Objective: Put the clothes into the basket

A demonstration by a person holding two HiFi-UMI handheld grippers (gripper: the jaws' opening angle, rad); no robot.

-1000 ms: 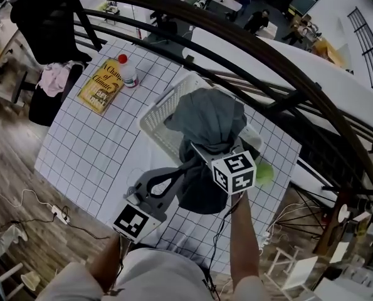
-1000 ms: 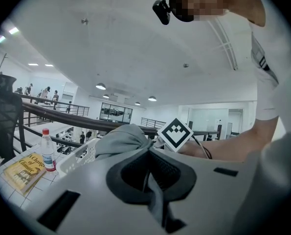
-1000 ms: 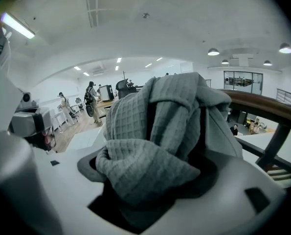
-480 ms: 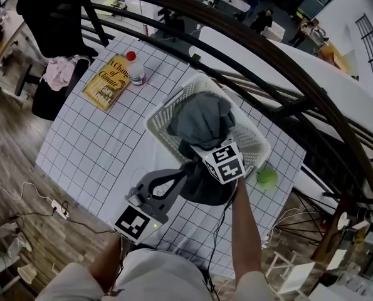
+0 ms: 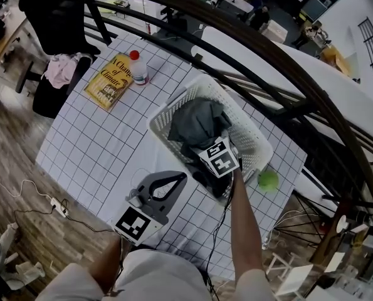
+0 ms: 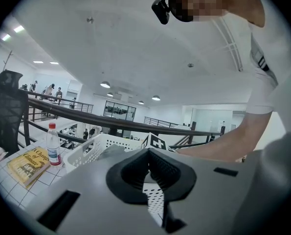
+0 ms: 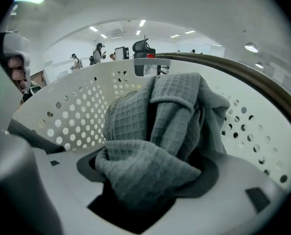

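Grey clothes [image 5: 195,123] are sitting bunched inside the white basket [image 5: 256,150], the right gripper [image 5: 211,153] clamping them in its jaws; the left gripper [image 5: 180,178] is sitting at the counter's [image 5: 92,137] near edge, jaws together.

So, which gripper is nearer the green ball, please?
Right: the right gripper, holding grey cloth in the basket, is near the ball; the left gripper is over the table, farther off.

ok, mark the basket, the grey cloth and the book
white basket [image 5: 173,105]: head view, left wall.
grey waffle cloth [image 7: 150,136]: right gripper view, bunched middle fold.
yellow book [image 5: 108,81]: head view, front cover.
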